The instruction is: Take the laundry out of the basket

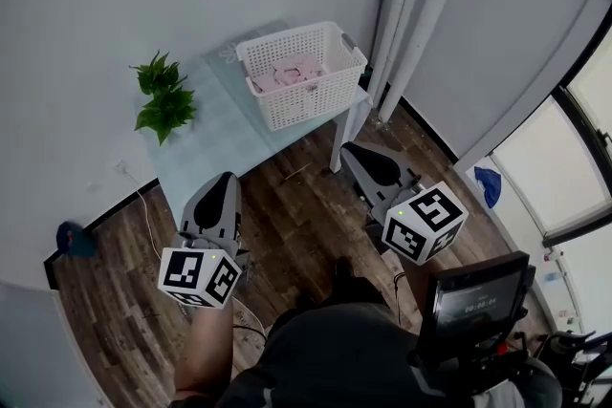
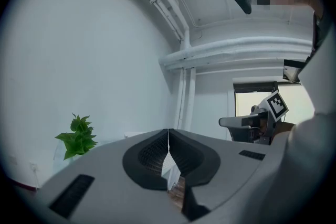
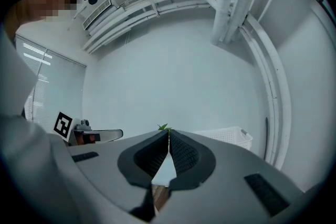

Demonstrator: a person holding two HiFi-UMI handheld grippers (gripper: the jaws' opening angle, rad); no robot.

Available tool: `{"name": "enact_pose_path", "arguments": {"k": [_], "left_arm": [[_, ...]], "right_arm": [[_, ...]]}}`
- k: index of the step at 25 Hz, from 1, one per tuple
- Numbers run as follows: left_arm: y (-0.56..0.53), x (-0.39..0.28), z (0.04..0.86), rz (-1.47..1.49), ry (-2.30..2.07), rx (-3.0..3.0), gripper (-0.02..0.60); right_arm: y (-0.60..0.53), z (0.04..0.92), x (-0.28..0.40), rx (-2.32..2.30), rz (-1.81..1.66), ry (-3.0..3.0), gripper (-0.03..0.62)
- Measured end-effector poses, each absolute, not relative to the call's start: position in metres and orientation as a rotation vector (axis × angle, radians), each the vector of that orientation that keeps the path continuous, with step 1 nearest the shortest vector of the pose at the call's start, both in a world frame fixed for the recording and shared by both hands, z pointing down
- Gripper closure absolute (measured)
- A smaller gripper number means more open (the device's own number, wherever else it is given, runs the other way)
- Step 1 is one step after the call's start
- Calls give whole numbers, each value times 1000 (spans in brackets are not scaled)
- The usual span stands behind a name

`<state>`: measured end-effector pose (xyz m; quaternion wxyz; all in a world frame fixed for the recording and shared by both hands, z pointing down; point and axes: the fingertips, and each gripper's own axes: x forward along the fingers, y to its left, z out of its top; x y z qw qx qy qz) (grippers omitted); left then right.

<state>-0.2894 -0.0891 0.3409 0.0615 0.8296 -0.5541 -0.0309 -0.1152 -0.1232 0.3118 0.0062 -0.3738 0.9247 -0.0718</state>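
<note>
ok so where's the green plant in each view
head view: green plant upper left, by the wall
left gripper view: lower left, against the wall
right gripper view: only leaf tips, just above the shut fingers
shared landmark: the white pipes in the room corner

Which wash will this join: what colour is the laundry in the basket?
Pale pink laundry in the white basket; clearest in the head view.

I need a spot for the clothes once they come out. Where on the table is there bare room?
The table is bare in front of the plant and left of the basket, down to its near edge. The right end is crowded: the basket, holding pink laundry, fills it.
</note>
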Motion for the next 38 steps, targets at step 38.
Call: {"name": "enact_pose_path", "arguments": {"k": [38], "left_arm": [[-371, -189, 321, 253, -1594, 2582, 482]], "right_arm": [[-354, 320, -18, -991, -299, 2881, 576]]}}
